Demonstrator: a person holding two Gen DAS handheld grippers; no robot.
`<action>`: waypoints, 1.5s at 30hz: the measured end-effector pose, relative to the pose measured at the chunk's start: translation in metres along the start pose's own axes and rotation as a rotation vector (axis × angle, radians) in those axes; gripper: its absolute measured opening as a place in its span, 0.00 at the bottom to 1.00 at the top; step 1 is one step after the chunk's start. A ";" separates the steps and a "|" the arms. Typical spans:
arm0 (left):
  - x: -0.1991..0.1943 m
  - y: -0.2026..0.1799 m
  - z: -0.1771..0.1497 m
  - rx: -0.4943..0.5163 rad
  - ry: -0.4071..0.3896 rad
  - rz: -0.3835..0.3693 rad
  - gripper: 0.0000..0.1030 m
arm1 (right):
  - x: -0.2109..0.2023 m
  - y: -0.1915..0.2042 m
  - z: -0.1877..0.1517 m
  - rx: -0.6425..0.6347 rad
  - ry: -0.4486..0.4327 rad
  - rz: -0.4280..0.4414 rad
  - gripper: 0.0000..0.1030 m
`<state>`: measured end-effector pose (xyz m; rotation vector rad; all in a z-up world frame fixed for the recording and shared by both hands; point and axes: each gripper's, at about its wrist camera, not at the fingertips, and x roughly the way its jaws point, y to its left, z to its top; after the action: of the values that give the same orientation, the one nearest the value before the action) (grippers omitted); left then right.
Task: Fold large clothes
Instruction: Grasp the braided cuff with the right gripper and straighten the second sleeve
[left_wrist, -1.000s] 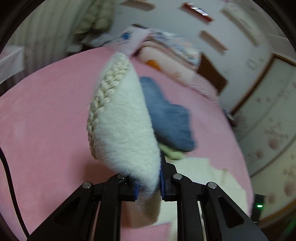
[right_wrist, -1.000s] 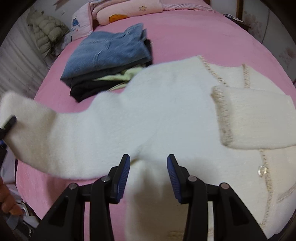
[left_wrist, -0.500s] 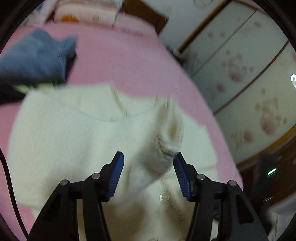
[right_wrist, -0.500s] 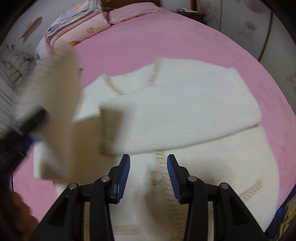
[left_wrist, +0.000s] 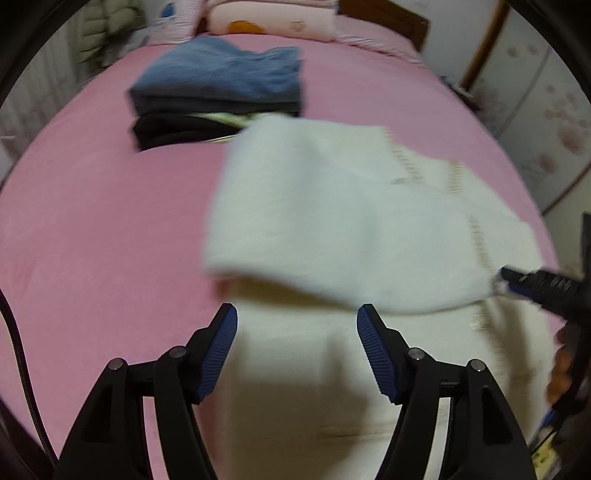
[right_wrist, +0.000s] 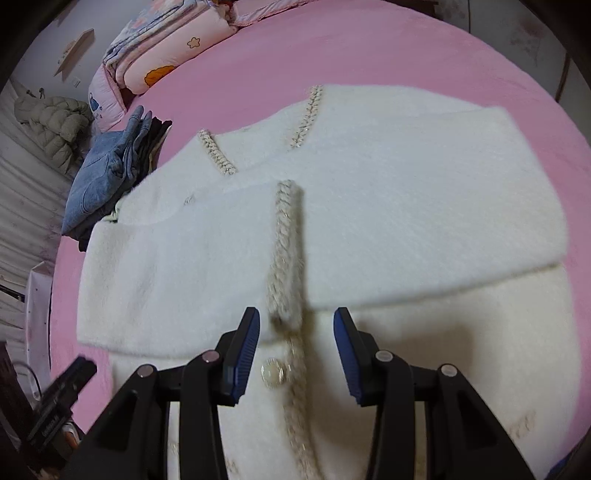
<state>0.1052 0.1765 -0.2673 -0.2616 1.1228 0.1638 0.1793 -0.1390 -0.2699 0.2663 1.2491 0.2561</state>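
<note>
The white fuzzy cardigan (right_wrist: 369, 206) lies flat on the pink bed (right_wrist: 388, 48), both sleeves folded across its chest, directly under the two tools. A stack of folded clothes (left_wrist: 218, 92) sits on the far left of it, just touching its shoulder. Both hands point their tools steeply down at the garment. The left gripper (left_wrist: 296, 350) hangs over the cardigan's near left part, its jaws opening with nothing between them. The right gripper (right_wrist: 296, 354) hovers above the front placket and a pearl button (right_wrist: 272, 373), jaws parted and gripping nothing.
</note>
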 end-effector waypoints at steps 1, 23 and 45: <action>0.007 0.013 -0.003 -0.020 0.007 0.035 0.64 | 0.006 0.001 0.007 -0.001 0.002 0.013 0.41; 0.081 0.013 0.034 -0.134 -0.030 0.160 0.64 | -0.051 0.015 0.075 -0.147 -0.311 -0.008 0.13; 0.071 0.023 0.019 -0.306 -0.043 0.104 0.39 | 0.020 -0.053 0.047 -0.058 -0.012 -0.175 0.35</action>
<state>0.1460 0.2037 -0.3270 -0.4691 1.0676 0.4335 0.2327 -0.1852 -0.2913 0.1075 1.2424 0.1397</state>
